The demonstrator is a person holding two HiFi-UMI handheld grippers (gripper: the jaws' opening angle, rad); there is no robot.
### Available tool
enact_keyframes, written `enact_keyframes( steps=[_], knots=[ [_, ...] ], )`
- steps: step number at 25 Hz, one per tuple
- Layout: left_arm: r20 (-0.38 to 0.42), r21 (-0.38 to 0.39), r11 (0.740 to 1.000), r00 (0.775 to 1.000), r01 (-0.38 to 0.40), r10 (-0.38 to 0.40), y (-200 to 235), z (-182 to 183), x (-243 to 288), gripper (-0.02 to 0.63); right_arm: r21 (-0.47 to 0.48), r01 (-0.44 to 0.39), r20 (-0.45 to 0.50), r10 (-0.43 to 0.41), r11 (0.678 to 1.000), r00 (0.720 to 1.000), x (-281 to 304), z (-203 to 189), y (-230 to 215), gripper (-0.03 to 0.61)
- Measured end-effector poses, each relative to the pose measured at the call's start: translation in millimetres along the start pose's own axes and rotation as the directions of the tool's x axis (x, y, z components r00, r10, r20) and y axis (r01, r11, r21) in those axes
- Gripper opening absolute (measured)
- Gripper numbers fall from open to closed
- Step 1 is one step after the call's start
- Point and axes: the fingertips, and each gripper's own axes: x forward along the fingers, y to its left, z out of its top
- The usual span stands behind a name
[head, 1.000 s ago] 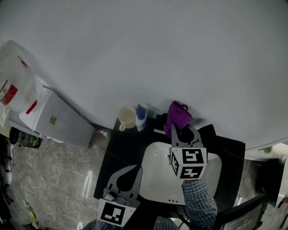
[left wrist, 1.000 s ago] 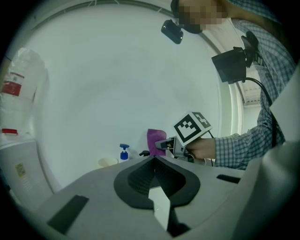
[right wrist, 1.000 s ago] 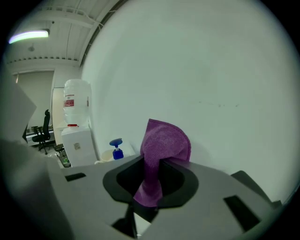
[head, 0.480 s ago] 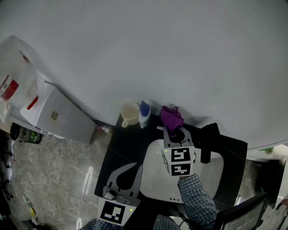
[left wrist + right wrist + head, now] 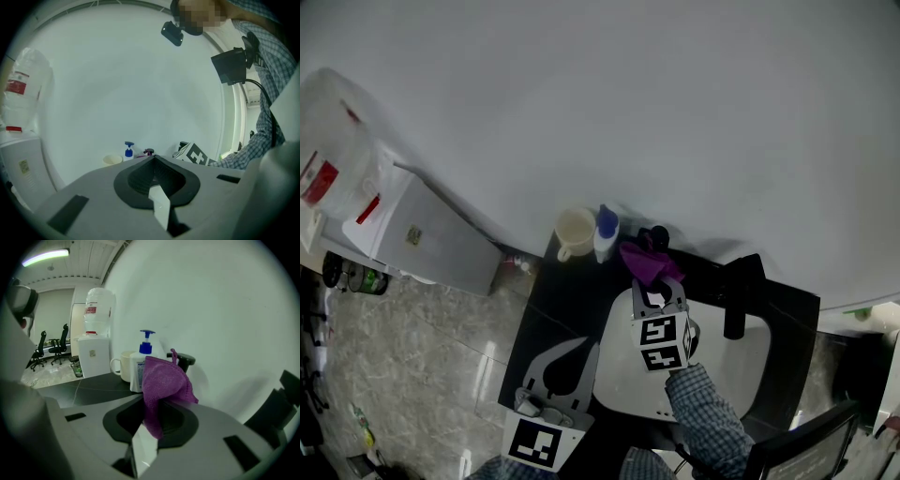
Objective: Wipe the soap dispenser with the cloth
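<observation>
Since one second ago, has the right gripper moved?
Yes. In the head view the right gripper, shut on the purple cloth, has gone left, nearer to the cup on the counter.

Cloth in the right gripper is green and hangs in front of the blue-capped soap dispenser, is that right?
Not quite: the right gripper view shows the cloth is purple, not green. The right gripper does hold it in front of the blue-capped soap dispenser.
</observation>
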Motion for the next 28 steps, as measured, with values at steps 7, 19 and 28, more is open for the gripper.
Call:
enact_keyframes(
  steps=[7, 19, 28],
  knots=[
    [0.0, -0.003, 1.0, 1.0, 0.006, -0.006, 2, -2, -2, 0.002, 0.065, -0.034, -0.064, 0.038, 0.997, 0.997, 11, -33, 8, 0.077],
    [0.028, 0.006, 1.0, 0.999, 0.019, -0.019, 4, 9, -4, 0.002, 0.105, 0.018, 0.046, -0.023, 0.994, 0.999, -44, 16, -12, 0.077],
    [0.035, 0.007, 1.0, 0.999, 0.022, -0.022, 6, 13, -6, 0.002, 0.115, 0.138, 0.128, -0.152, 0.984, 0.98, -52, 68, -54, 0.077]
  ],
)
